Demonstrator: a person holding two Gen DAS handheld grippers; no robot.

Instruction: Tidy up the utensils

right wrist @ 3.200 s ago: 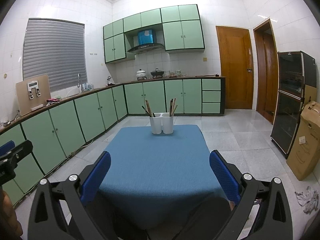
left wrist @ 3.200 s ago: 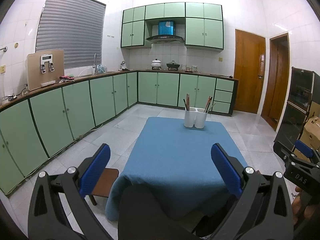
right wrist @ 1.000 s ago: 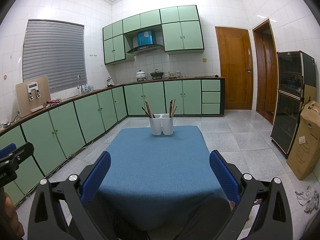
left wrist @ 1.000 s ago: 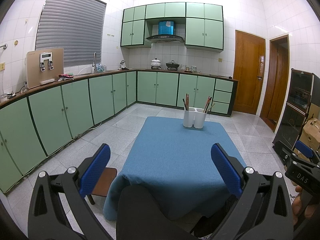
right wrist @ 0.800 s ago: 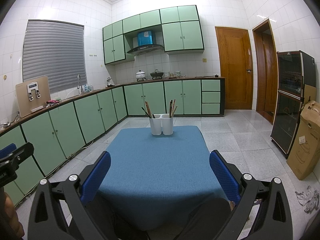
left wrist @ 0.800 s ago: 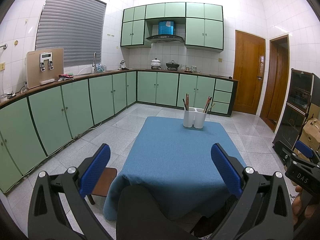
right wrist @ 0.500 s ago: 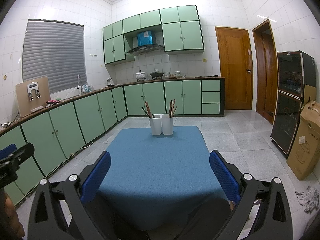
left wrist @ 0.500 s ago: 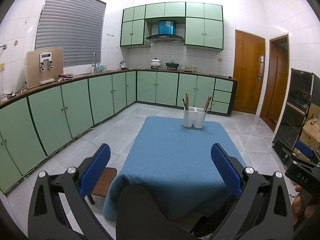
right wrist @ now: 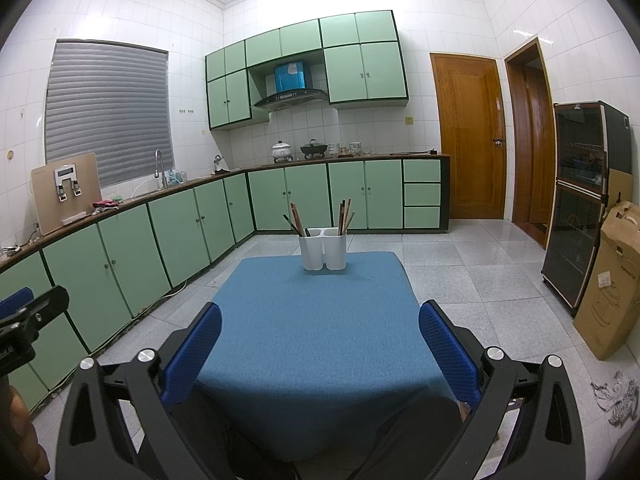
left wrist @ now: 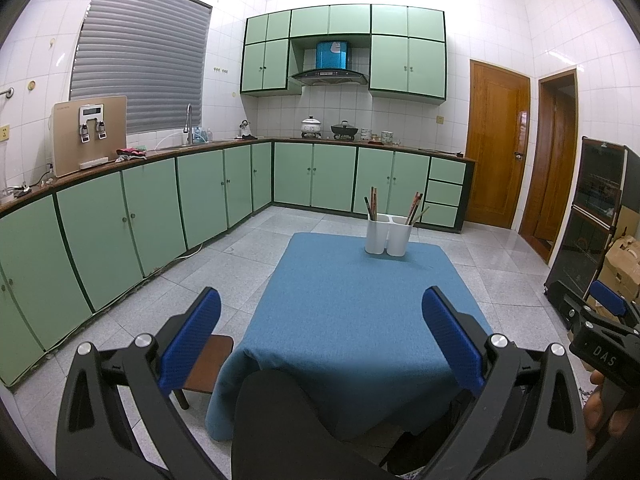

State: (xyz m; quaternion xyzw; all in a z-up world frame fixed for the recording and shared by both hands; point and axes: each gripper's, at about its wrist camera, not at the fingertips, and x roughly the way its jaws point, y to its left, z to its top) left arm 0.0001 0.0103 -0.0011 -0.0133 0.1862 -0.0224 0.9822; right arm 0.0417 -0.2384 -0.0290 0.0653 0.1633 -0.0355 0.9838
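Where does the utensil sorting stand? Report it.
Done: nothing that shows. The chopsticks stand in both compartments of the white holder at the far end of the blue table. In hand: nothing; the left gripper and right gripper are open and well short of it. Left: reaching in and sorting.

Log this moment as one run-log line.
left tongs: open, empty | right tongs: open, empty | holder: far end of table, chopsticks inside

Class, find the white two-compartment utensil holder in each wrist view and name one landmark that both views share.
Left wrist view: white two-compartment utensil holder stands right of centre, at the far end of the blue-clothed table.
Right wrist view: holder stands at centre, on the table's far end.
Shared landmark: blue range hood on the far wall.
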